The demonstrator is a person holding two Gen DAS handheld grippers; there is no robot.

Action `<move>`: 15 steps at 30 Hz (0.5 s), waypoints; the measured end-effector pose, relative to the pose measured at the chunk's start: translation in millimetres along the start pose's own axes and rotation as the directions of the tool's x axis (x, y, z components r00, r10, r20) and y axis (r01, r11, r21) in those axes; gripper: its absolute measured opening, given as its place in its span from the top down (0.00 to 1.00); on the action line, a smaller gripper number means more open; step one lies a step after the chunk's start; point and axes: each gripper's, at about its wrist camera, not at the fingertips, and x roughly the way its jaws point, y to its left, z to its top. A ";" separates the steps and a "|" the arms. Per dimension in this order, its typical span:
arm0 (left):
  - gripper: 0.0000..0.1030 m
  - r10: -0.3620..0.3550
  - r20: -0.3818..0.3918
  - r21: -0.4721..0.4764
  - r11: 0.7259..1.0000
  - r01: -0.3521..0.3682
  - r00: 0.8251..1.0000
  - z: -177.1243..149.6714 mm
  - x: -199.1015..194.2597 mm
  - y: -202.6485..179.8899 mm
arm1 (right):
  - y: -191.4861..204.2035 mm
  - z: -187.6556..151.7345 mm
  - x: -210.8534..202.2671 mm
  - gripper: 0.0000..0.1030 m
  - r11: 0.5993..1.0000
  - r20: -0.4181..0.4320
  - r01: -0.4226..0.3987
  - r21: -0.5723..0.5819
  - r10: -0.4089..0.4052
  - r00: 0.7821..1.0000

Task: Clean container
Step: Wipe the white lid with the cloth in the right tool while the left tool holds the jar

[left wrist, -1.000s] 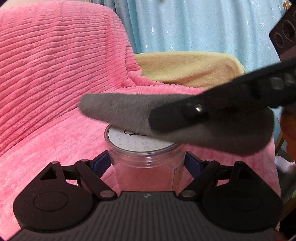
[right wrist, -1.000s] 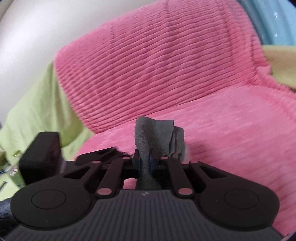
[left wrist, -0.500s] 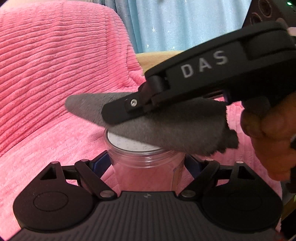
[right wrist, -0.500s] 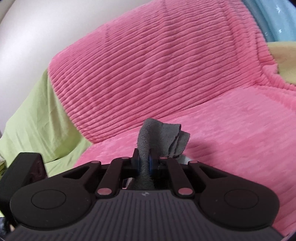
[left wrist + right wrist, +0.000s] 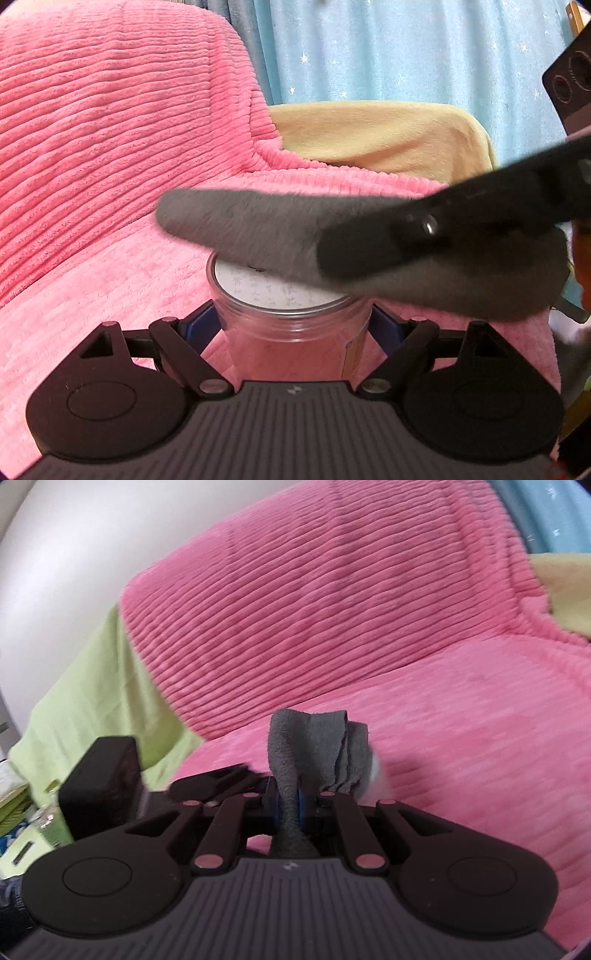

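A clear plastic container [image 5: 295, 332] with a white lid [image 5: 258, 286] stands upright between the blue pads of my left gripper [image 5: 293, 323], which is shut on it. My right gripper [image 5: 289, 801] is shut on a folded grey cloth [image 5: 314, 746]. In the left wrist view the cloth [image 5: 251, 229] lies across the far and right part of the lid, with the right gripper's black finger [image 5: 424, 236] on top of it. The container's base is hidden behind my left gripper body.
A pink ribbed blanket [image 5: 110, 147] covers the sofa seat and back. A yellow blanket [image 5: 376, 133] lies behind, before a blue star-print curtain [image 5: 406, 48]. A green cover [image 5: 92, 694] drapes the sofa's left end. A dark device [image 5: 570, 81] shows at the far right.
The right gripper and cloth swept left over the lid half a second ago, then drew back to the right. The left gripper and container have stayed still.
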 end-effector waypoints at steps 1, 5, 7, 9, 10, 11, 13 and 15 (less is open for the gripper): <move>0.17 0.002 -0.001 0.000 1.000 -0.002 1.000 0.2 0.6 0.6 | 2.3 0.3 4.1 0.93 1.000 -0.002 -0.008 -0.007 0.008 1.000; 0.17 0.006 -0.001 0.005 1.000 -0.006 1.000 0.8 2.4 1.6 | 2.7 5.5 20.8 0.94 1.000 0.011 -0.022 0.007 0.022 1.000; 0.17 0.006 -0.001 0.006 1.000 -0.006 1.000 0.9 3.0 2.1 | 0.2 9.8 31.2 0.94 1.000 0.025 -0.017 0.012 0.016 1.000; 0.18 0.003 -0.001 -0.001 1.000 -0.003 1.000 0.9 3.6 3.5 | -3.0 14.1 40.5 0.94 1.000 0.046 0.005 0.014 -0.005 0.999; 0.18 0.001 0.000 -0.004 1.000 -0.001 1.000 0.8 3.8 4.1 | -5.0 16.1 44.2 0.94 1.000 0.057 0.017 0.017 -0.018 0.998; 0.18 0.000 0.001 -0.007 1.000 0.000 1.000 0.3 3.3 4.3 | -7.4 17.5 45.8 0.95 0.999 0.068 0.030 0.029 -0.032 0.997; 0.18 -0.003 0.003 -0.006 1.000 0.003 1.000 0.0 2.9 4.4 | -11.1 19.1 44.8 0.95 0.996 0.091 0.075 0.045 -0.078 0.993; 0.18 -0.007 0.003 -0.006 1.000 0.007 1.000 0.6 3.2 5.3 | -13.0 19.7 40.7 0.95 0.992 0.100 0.120 0.039 -0.123 0.987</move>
